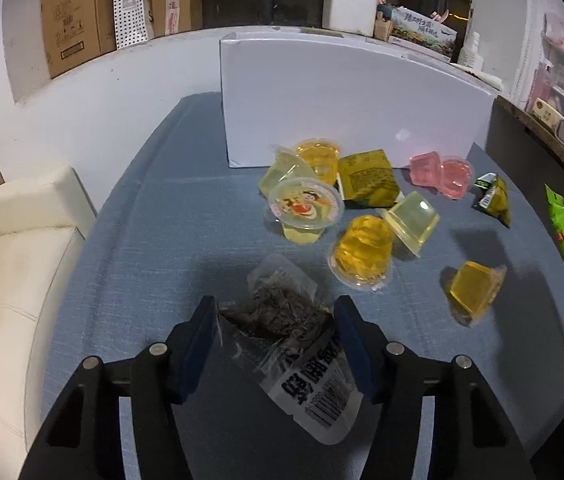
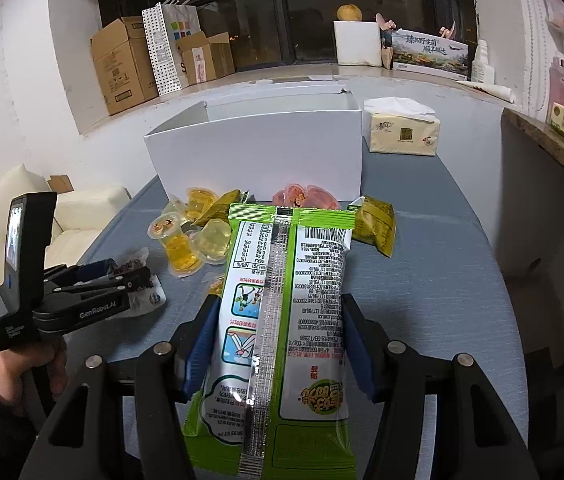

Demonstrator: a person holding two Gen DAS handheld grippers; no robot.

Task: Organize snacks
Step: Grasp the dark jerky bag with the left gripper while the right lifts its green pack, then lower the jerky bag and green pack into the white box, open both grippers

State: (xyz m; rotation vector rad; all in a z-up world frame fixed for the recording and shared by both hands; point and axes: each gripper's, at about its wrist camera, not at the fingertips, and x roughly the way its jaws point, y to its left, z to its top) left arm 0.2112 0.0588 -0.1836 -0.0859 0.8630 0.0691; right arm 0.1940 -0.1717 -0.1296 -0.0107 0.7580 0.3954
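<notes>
My left gripper (image 1: 276,312) is shut on a clear packet of dark dried snack (image 1: 285,328), low over the blue tablecloth (image 1: 162,240). My right gripper (image 2: 278,312) is shut on a green and white snack bag (image 2: 282,320), held above the table. Several yellow jelly cups (image 1: 363,252) and two pink jelly cups (image 1: 441,174) lie in front of the open white box (image 1: 341,96). Yellow-green snack packets (image 1: 365,178) lie among them. The left gripper also shows in the right wrist view (image 2: 130,276), at the left.
A tissue pack (image 2: 401,132) stands right of the white box (image 2: 262,148). A cream sofa (image 1: 14,272) is left of the table. Cardboard boxes (image 2: 130,64) sit on the window ledge behind. A dark shelf (image 2: 561,152) borders the right side.
</notes>
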